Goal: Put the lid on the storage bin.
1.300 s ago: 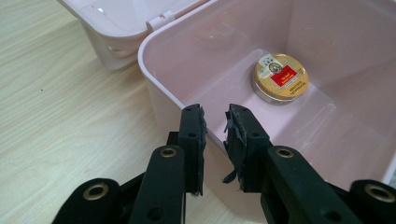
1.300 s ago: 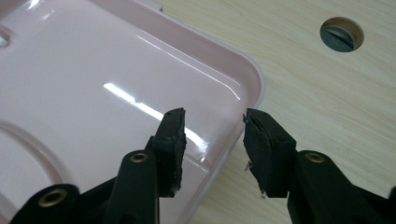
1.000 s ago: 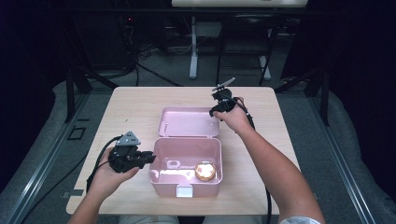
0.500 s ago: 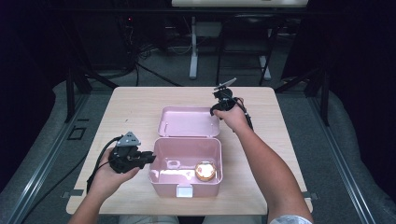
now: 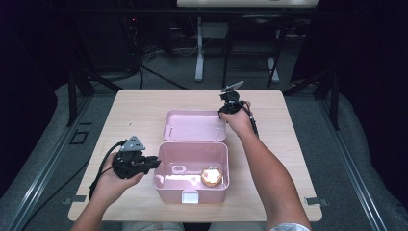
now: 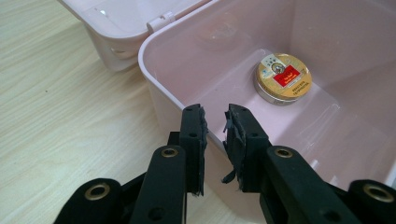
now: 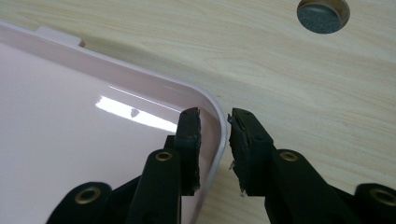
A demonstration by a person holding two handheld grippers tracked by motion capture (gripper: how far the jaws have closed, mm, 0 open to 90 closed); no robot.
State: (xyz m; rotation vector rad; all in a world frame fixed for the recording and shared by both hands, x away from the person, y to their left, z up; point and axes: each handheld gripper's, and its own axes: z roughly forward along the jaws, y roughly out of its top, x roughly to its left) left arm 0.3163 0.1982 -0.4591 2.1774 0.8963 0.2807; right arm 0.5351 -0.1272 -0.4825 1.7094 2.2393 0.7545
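The right claw [image 7: 214,122], jaws just closing w/ a gap left, straddles the far-right corner rim of the flat-lying pink plastic lid [image 5: 195,126], while the left claw [image 6: 215,122] grips the pink plastic box [image 5: 166,166] left wall on the wood surface [image 5: 139,108].

Change, right gripper [image 7: 214,122]: black two-jaw tool, held at the far right corner of the open pale pink plastic lid [image 5: 195,126] lying flat on the light wood table [image 5: 298,144]. Jaws have just been closing; they now straddle the lid's raised rounded rim, one jaw inside it and one outside over the wood, with the rim in the gap between them. Whether the pads already press on the rim cannot be told.
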